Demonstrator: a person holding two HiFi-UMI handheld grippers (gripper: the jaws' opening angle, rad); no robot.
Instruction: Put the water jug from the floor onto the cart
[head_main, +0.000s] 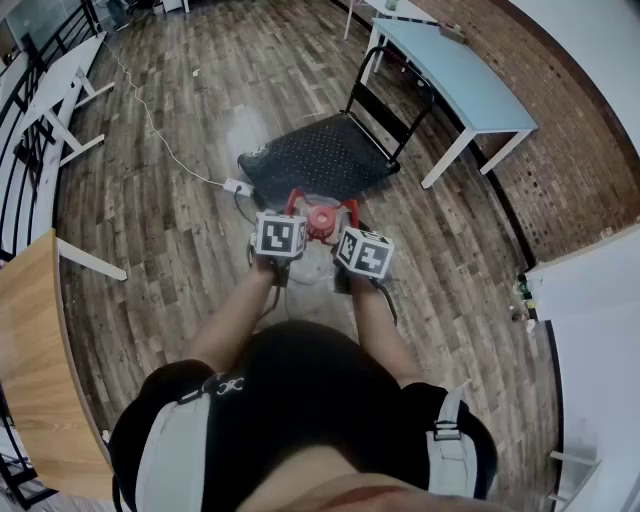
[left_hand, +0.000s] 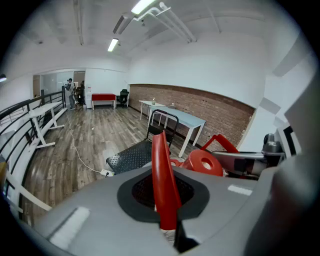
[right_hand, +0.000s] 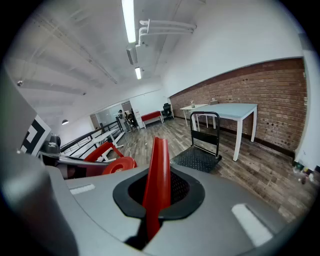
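Jug (head_main: 318, 262) sits just on the near side of the cart (head_main: 320, 155), right under the person's hands, red cap (head_main: 322, 220) up. From the head view there's no telling whether it's off the floor (head_main: 180, 130). Left gripper (head_main: 288, 215) and right gripper (head_main: 352, 225) flank the cap, each on a red handle (head_main: 294, 200). The floor is wood plank. A white cable (head_main: 150, 118) runs to a power strip (head_main: 237, 186) at the cart's left corner, and a table (head_main: 470, 80) stands just right of the cart.

Left gripper view: the left gripper (left_hand: 165, 200) has its jaws pinched tight on the thin handle (left_hand: 161, 170), nothing else in there. The cap (left_hand: 205, 162) is just beside it, with the cart (left_hand: 137, 155) beyond.

Right gripper view: same deal. The right gripper (right_hand: 155, 210) is clamped on its handle (right_hand: 159, 170), with the cap (right_hand: 117, 165) alongside and the cart (right_hand: 197, 157) ahead and clear.

Judgement: a jug that size is likely heavy, and any water in it will slosh. The clear body looks smooth and slippery, so the two handles are the place to hold it. They look stiff but narrow, so an uneven lift could tip it or twist a strip out of the jaws. The cart's dimpled deck should grip it fine, though the cart may roll when loaded.
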